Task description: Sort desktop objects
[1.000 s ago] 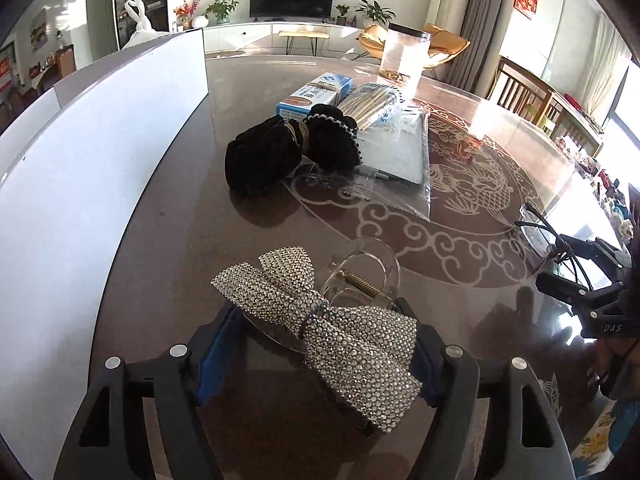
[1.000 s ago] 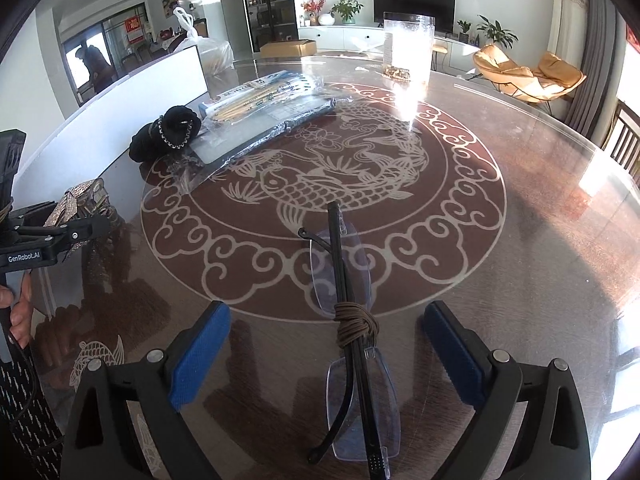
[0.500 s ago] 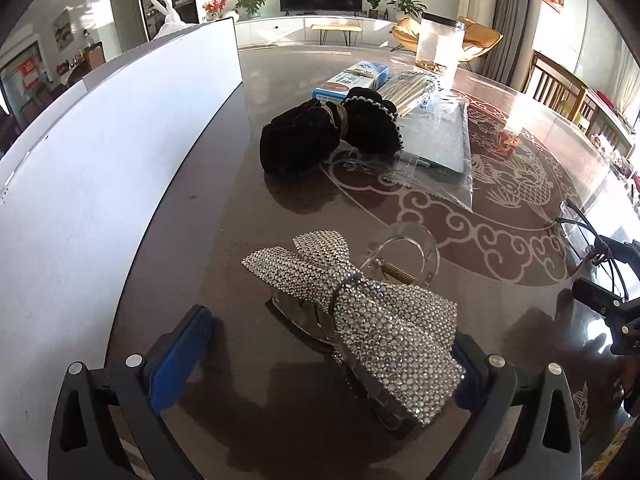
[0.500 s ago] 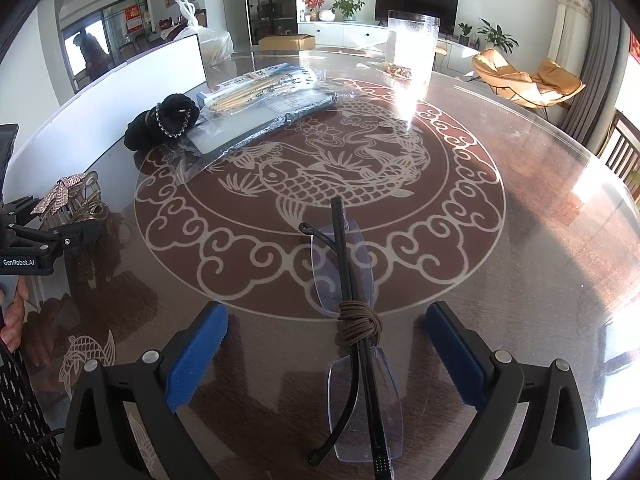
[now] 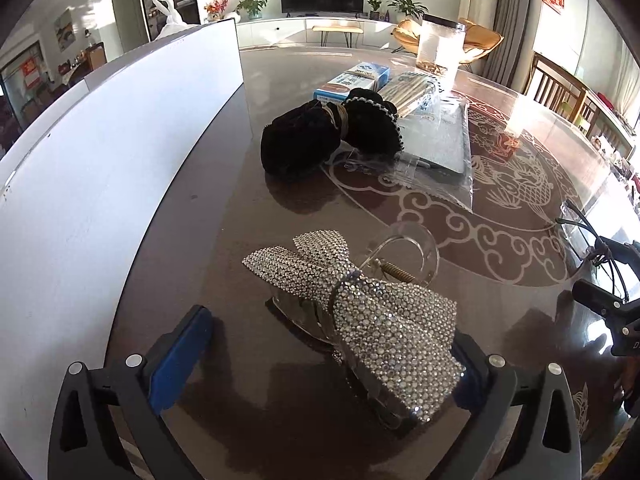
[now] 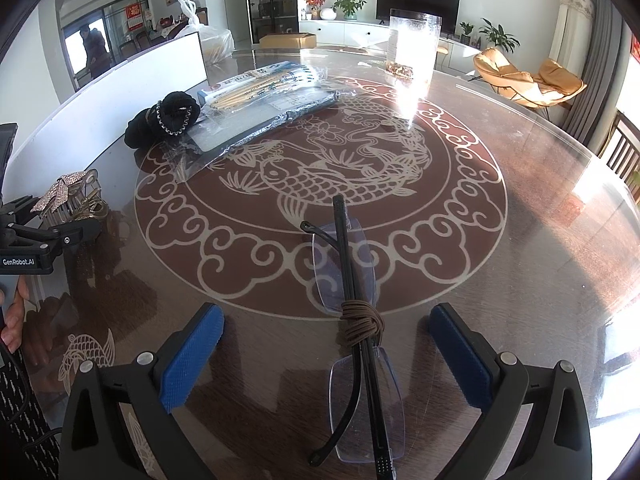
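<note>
A rhinestone bow hair clip (image 5: pixel 360 316) with a clear claw lies on the dark round table (image 5: pixel 248 360), between the blue pads of my left gripper (image 5: pixel 324 360), which is open; the clip's right end lies close to the right pad. The clip also shows at the left of the right wrist view (image 6: pixel 60 196). Folded rimless glasses (image 6: pixel 360 320) bound with a brown cord lie between the fingers of my right gripper (image 6: pixel 326 354), which is open and not touching them.
A black velvet hair bow (image 5: pixel 324 136) lies beyond the clip. Behind it are a blue box (image 5: pixel 352 80), a pack of chopsticks (image 5: pixel 412 88), a clear plastic sleeve (image 5: pixel 436 148) and a clear jar (image 5: pixel 440 48). A white board (image 5: pixel 100 168) stands along the table's left edge.
My left gripper has opened wide and let go of the rhinestone clip, which now rests on the table. The right gripper has stayed open over the glasses.
</note>
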Demonstrator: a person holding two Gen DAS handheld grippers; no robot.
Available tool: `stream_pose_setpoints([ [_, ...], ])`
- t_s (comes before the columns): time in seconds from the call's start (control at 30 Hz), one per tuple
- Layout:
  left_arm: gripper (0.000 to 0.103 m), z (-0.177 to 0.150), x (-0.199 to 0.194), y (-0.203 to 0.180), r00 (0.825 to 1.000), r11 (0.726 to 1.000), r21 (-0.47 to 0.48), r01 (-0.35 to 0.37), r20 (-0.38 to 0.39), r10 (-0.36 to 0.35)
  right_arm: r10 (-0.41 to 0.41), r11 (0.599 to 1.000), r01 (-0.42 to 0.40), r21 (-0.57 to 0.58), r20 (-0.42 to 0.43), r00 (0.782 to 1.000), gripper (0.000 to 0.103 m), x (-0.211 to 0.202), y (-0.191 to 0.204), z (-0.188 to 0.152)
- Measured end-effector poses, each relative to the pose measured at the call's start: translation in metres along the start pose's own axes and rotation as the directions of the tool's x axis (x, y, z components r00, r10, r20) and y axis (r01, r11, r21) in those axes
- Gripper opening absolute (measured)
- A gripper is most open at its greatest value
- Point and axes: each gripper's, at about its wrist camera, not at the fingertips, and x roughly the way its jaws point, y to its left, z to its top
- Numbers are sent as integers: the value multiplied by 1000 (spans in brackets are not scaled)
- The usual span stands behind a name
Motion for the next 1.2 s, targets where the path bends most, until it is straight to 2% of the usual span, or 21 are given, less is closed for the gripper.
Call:
stream_pose_setpoints([
  [1.2,103,2,0,1,1000,1000,-1,1,-2,-1,1,1000,-1,-1,0,1000,103,0,0,0],
])
